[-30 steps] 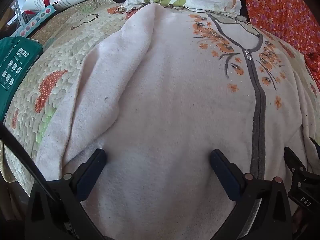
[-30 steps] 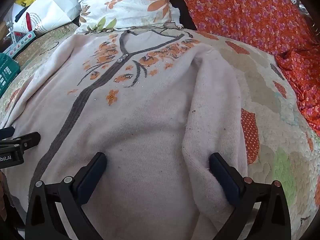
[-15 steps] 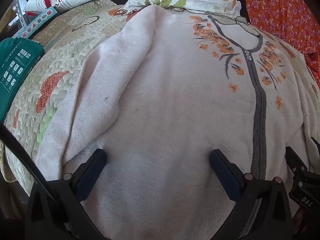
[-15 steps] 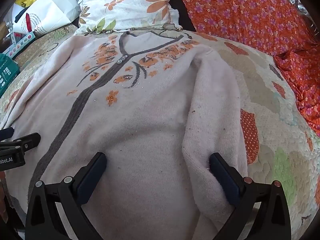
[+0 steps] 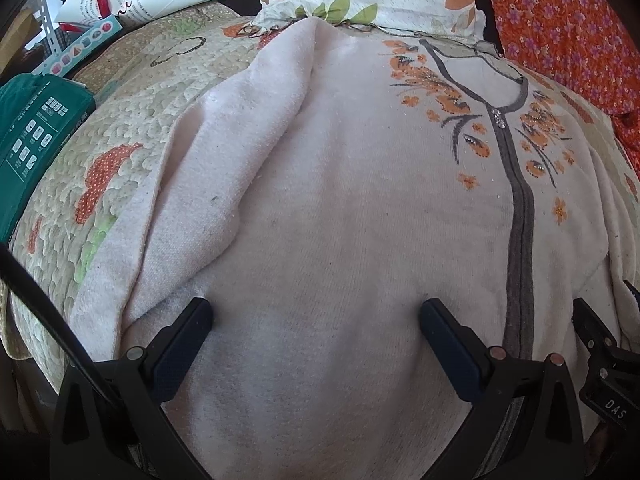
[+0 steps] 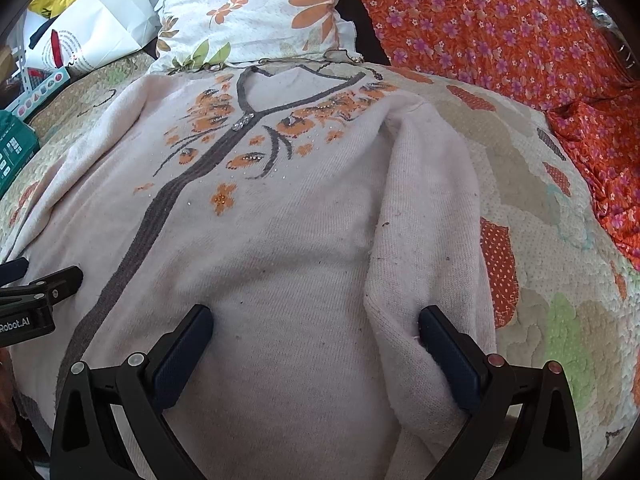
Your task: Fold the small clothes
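Both grippers, left gripper [image 5: 316, 320] and right gripper [image 6: 316, 326], hover low, jaws spread wide, over the pink sweater's [image 6: 280, 240] hem at frame bottom; quilt [image 6: 540, 280] lies bare at right.

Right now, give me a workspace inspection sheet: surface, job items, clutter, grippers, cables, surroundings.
Surface: quilted cream bedspread with orange and green patches, bare to the sweater's right.
Job's things: pale pink knit sweater with grey placket and orange flower print lies front up; both sleeves lie folded in along the body.
Clutter: green printed box, white paper bag, both at the left edge.
Grippers: left gripper open over the hem; right gripper open, its right finger against the folded sleeve.
Cables: black cable beside the left gripper.
Surroundings: white floral pillow; orange flowered cloth.
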